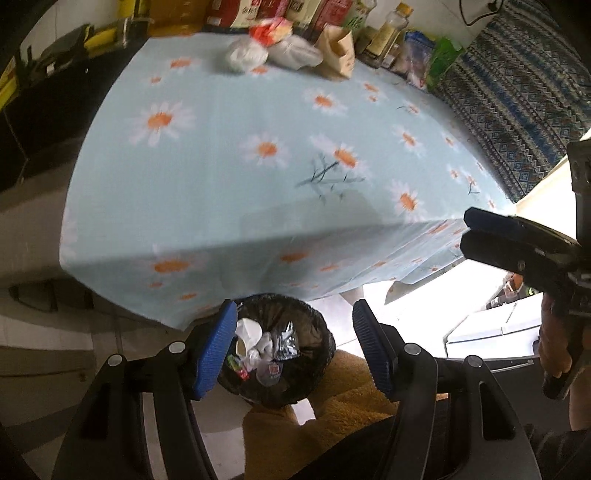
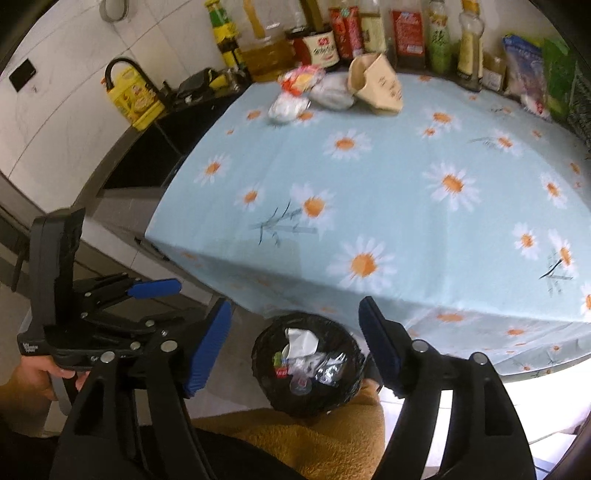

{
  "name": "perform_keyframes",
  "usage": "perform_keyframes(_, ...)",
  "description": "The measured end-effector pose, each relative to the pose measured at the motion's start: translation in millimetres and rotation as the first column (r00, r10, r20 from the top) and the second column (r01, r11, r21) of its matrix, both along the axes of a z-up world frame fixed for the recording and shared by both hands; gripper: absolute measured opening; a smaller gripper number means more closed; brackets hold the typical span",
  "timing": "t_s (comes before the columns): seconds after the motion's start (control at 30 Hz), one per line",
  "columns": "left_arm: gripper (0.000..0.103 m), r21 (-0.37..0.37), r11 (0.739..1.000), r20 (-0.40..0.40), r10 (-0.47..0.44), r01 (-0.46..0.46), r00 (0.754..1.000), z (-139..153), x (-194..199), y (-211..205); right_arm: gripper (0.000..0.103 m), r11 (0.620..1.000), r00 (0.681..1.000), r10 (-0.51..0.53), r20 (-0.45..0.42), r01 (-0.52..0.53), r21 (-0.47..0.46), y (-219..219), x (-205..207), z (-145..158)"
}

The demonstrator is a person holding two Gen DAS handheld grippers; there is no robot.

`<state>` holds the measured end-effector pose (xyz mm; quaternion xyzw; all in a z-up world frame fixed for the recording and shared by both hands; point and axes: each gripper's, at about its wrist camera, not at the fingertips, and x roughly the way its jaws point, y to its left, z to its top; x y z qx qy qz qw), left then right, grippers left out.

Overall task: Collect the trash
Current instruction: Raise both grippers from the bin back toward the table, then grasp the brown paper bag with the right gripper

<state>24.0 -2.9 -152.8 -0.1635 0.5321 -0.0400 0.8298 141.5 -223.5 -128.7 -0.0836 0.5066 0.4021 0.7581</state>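
Observation:
A bin lined with a black bag (image 1: pixel 318 356) (image 2: pixel 266 369) stands on the floor under the near edge of the daisy-cloth table (image 1: pixel 240 166) (image 2: pixel 388 206). It holds crumpled paper, foil and wrappers. My left gripper (image 1: pixel 295 347) hangs open above the bin, with nothing between its blue pads. My right gripper (image 2: pixel 295 343) (image 1: pixel 464 230) is also open and empty over the bin. At the table's far side lie a white crumpled bag (image 1: pixel 245 55) (image 2: pixel 286 107), a red-orange wrapper (image 1: pixel 271 29) (image 2: pixel 301 79), a grey plastic bag (image 1: pixel 295 53) (image 2: pixel 332 94) and a brown paper bag (image 1: pixel 338 50) (image 2: pixel 376 86).
Bottles and packets (image 2: pixel 354 33) line the table's back edge. A yellow oil jug (image 2: pixel 135 99) stands on the dark counter to the left. A blue patterned cloth (image 1: pixel 517 92) lies on the right. A person's orange fleece (image 1: pixel 332 406) shows below the bin.

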Motion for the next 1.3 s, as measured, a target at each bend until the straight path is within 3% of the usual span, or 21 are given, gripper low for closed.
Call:
perform_keyframes(0.27, 0.063, 0.048, 0.999, 0.051, 0.020, -0.022, 0.999, 26.9, 26.1, -0.1, 0.081, 1.000, 0.998, 0.003, 0.063, -0.003, 0.004, 7.4, 52.4, 19.4)
perform_keyframes(0.37, 0.063, 0.063, 0.997, 0.057, 0.039, -0.042, 0.998, 36.5, 39.9, 0.1, 0.090, 1.000, 0.996, 0.006, 0.085, -0.006, 0.001, 12.0, 79.3, 25.4)
perform_keyframes(0.83, 0.065, 0.084, 0.970, 0.093, 0.219, -0.227, 0.971, 65.9, 70.3, 6.5, 0.090, 0.996, 0.991, 0.082, 0.108, -0.084, 0.017, 66.9, 212.1, 32.4)
perform_keyframes(1.07, 0.070, 0.103, 0.943, 0.076, 0.310, -0.316, 0.948, 66.4, 75.7, 11.5, 0.090, 0.988, 0.984, 0.155, 0.092, -0.156, 0.003, 106.9, 241.9, 21.2)
perform_keyframes(1.3, 0.070, 0.117, 0.929, 0.083, 0.342, -0.350, 0.936, 72.4, 85.8, 12.8, 0.090, 0.987, 0.983, 0.163, 0.082, -0.161, -0.030, 134.4, 254.6, 3.1)
